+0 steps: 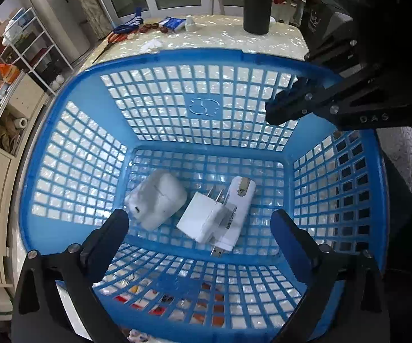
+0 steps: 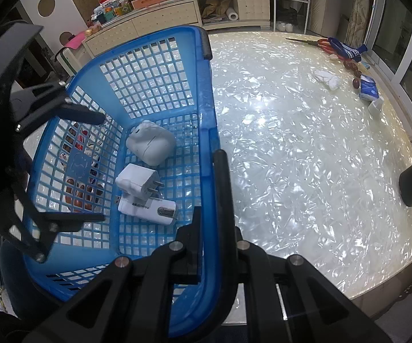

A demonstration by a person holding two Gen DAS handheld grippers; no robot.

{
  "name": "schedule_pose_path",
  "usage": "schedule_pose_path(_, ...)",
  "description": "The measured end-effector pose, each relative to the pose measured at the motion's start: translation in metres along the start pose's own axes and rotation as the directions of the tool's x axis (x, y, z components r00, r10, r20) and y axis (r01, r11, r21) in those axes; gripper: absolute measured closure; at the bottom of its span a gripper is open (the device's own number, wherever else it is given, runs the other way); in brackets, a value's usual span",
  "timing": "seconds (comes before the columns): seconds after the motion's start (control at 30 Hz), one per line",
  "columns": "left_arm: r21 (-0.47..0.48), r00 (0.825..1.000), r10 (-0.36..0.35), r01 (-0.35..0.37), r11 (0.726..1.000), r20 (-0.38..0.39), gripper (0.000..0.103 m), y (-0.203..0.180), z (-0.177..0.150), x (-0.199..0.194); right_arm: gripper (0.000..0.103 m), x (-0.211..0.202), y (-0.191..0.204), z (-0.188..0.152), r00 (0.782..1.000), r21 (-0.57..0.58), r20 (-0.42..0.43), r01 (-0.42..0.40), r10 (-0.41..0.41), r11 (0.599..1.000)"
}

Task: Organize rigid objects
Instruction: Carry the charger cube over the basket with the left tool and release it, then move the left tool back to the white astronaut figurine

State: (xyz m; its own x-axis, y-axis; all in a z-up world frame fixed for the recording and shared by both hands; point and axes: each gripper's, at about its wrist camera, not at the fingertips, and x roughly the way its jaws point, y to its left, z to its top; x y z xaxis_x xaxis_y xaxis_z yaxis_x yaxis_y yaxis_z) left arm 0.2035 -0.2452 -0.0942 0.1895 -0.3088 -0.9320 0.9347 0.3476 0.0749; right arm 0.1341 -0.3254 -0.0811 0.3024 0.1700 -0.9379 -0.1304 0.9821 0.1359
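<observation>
A blue lattice basket stands on the table, and three white items lie on its floor. They are an earbud case, a plug charger and a USB stick device. The charger leans on the USB device. My left gripper hangs open above them with nothing between its fingers; the right wrist view shows it over the basket's left side. My right gripper is shut on the basket's side rim, one finger inside and one outside. The left wrist view shows it at the right rim.
The pearly table top stretches right of the basket. At its far edge lie scissors, a blue sock, white cloth, dark beads and a blue tissue pack. A black cylinder stands beyond the basket.
</observation>
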Motion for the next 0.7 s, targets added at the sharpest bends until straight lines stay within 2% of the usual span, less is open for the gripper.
schedule_pose_path(0.07,-0.018,1.0,0.013,-0.013,1.0,0.013,0.002,0.005,-0.001,-0.01,0.096,0.0,0.0,0.0,1.0,0.001,0.0,0.0,0.0,1.0)
schedule_pose_path(0.17,-0.092,0.999,0.02,-0.016,0.996,0.048,0.002,0.02,-0.005,-0.034,0.096,0.0,0.001,0.0,1.0,0.0,-0.002,0.005,-0.005,1.0)
schedule_pose_path(0.33,-0.156,0.992,0.1,-0.087,0.984,0.076,0.002,0.04,-0.023,-0.072,0.096,0.0,0.0,0.0,1.0,-0.007,-0.004,0.005,-0.005,1.0)
schedule_pose_path(0.5,-0.262,0.988,0.15,-0.133,0.956,0.044,0.002,0.065,-0.062,-0.098,0.096,0.0,0.002,0.0,1.0,-0.015,-0.003,0.007,-0.007,1.0)
schedule_pose_path(0.7,-0.342,0.981,0.195,-0.188,0.921,-0.016,0.002,0.077,-0.115,-0.108,0.096,0.0,0.003,0.001,1.0,-0.023,-0.008,0.013,-0.014,1.0)
